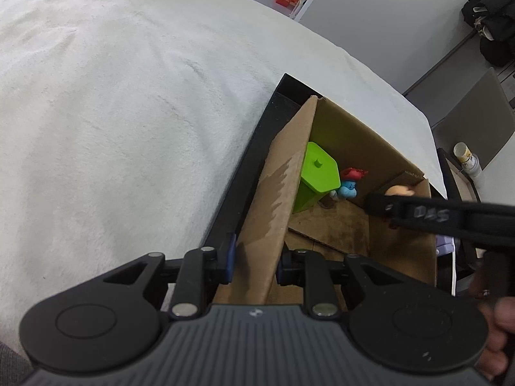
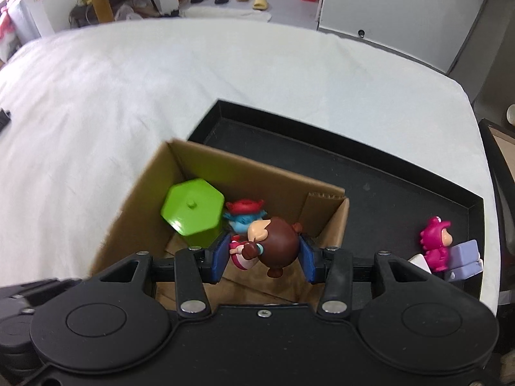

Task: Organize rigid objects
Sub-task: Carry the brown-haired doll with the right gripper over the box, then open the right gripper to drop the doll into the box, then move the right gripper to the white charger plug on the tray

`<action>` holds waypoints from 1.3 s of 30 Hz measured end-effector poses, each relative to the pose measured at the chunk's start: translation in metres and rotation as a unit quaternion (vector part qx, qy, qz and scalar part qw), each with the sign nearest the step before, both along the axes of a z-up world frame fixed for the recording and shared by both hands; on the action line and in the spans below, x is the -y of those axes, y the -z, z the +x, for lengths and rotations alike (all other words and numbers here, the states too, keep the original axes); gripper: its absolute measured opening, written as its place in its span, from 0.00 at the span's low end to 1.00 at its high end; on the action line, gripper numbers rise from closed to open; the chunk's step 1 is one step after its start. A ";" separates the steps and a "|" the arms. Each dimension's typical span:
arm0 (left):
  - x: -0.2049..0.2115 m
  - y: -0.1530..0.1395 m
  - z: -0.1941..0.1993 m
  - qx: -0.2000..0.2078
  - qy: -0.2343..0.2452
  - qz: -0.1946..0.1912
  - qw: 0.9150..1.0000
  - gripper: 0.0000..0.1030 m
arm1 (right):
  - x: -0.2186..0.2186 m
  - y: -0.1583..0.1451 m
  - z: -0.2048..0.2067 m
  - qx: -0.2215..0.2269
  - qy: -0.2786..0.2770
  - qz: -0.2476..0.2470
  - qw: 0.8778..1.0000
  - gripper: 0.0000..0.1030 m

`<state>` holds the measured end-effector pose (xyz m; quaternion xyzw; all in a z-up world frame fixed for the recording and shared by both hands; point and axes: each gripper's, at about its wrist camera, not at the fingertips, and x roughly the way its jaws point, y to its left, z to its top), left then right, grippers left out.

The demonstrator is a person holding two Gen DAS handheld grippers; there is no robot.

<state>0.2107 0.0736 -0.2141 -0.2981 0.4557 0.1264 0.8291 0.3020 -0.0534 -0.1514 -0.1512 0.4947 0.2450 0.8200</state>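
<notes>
While over the box (image 2: 325,225), the figurine (image 2: 276,241) sits between the right tool's (image 2: 264,259) pads.

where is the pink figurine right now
In the right wrist view, the pink figurine stands in the black tray, right of the cardboard box, against a lavender block.

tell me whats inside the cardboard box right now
Inside the cardboard box: a green hexagonal container and a blue figure with a red hat. The right gripper holds a brown-haired figurine over it, hiding part of the floor.

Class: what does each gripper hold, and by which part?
Left gripper: cardboard box, by its side wall. Right gripper: brown-haired figurine, apparently by its head.
</notes>
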 end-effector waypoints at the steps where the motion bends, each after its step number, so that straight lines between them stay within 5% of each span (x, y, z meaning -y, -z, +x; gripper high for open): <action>1: 0.000 0.000 0.000 0.001 0.001 0.002 1.000 0.22 | -0.001 0.003 0.000 0.001 -0.002 -0.008 1.000 0.43; 25: 0.001 0.000 0.000 -0.004 -0.002 -0.018 1.000 0.23 | 0.062 -0.051 -0.007 0.039 0.050 0.031 0.997 0.48; 39: -0.001 0.000 -0.001 -0.005 -0.012 -0.021 1.000 0.23 | 0.135 -0.027 -0.006 0.011 0.148 0.079 0.986 0.52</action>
